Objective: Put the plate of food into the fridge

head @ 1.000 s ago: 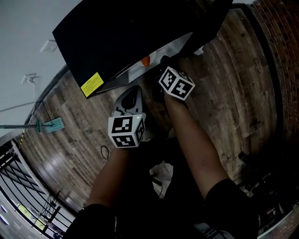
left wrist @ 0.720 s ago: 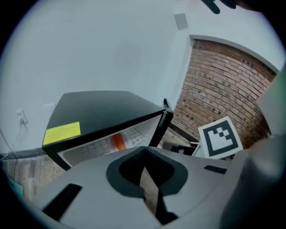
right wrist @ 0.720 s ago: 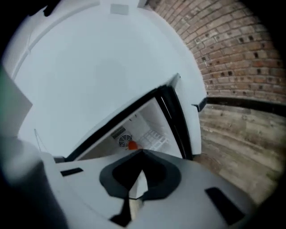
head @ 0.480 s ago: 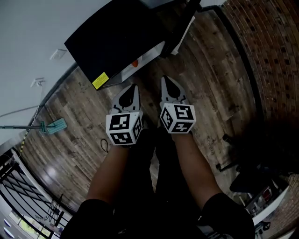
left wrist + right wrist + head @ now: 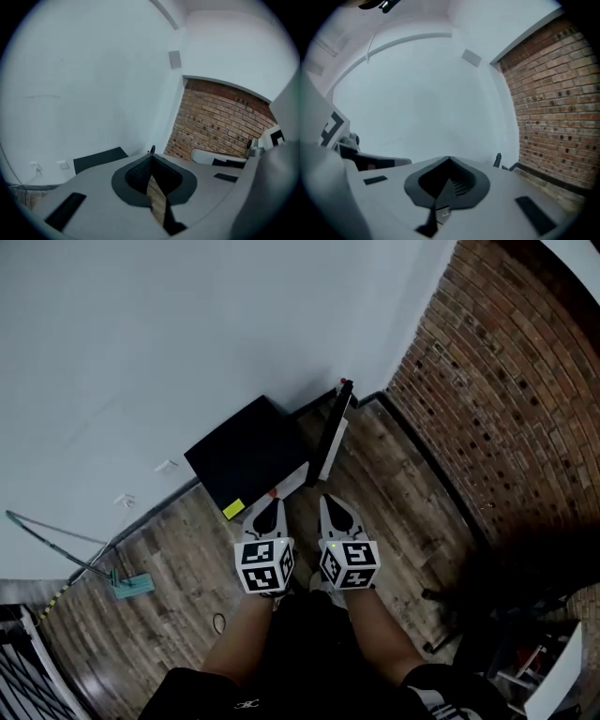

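A small black fridge (image 5: 246,460) stands on the wood floor against the white wall. Its door (image 5: 334,432) hangs open on the right. Under its top edge shows a pale strip of the inside with an orange spot (image 5: 273,493); I cannot make out a plate. My left gripper (image 5: 269,506) and right gripper (image 5: 331,506) are side by side, close to my body and short of the fridge front. Both are shut and hold nothing. In the left gripper view the left gripper (image 5: 151,157) points over the fridge top (image 5: 99,158). The right gripper (image 5: 449,160) faces the bare wall.
A brick wall (image 5: 506,381) runs along the right and meets the white wall in the corner behind the door. A mop with a teal head (image 5: 131,585) lies at the left. A cable loop (image 5: 218,623) is on the floor. Dark furniture (image 5: 487,606) stands at the lower right.
The right gripper has drawn back from the fridge opening to beside the left one. The head view has pulled back and up, so the fridge looks smaller and farther away.
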A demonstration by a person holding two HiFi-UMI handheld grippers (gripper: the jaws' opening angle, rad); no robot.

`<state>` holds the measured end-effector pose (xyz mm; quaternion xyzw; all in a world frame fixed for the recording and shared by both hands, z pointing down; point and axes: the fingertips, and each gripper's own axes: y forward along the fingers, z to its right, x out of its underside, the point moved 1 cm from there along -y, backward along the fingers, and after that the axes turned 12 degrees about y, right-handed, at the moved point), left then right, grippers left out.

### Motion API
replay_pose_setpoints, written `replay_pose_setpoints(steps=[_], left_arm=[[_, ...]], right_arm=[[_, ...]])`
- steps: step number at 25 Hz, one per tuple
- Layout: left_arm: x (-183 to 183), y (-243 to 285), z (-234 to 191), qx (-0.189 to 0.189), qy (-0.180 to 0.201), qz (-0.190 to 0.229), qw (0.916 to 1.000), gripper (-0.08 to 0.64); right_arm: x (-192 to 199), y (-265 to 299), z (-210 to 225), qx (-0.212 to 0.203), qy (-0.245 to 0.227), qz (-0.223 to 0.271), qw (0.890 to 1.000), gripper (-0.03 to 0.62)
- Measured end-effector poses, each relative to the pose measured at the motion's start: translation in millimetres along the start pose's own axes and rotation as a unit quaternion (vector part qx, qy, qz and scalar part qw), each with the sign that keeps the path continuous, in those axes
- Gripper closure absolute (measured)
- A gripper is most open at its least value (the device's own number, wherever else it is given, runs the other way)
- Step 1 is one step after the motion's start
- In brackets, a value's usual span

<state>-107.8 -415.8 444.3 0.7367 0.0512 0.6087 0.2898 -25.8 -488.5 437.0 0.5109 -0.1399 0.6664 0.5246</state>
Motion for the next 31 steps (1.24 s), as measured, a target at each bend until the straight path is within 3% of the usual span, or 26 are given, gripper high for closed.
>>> replay_pose_setpoints(steps=[8,14,18,31], left_arm=[[-150,-76,4,-0.007,0.024,0.092,0.9954,0.563],[-219,-106,2,-0.017,0.069,0.148,0.9864,0.562],[-232,-111,2,-0.008,0.076,0.156,0.9847,0.561],[-221,-95,-22,0.021,0.069,0.150,0.9860,0.563]], right_arm=[[-145,-55,-75,-0.039,-0.008,0.061,0.997,0.580],[-207,-62,-112,-0.054,-0.046,0.094,0.993,0.580],[-216,-64,-128,-0.059,-0.057,0.102,0.991,0.580],[-198,-39,-143,-0.047,-0.064,0.093,0.992,0.580]])
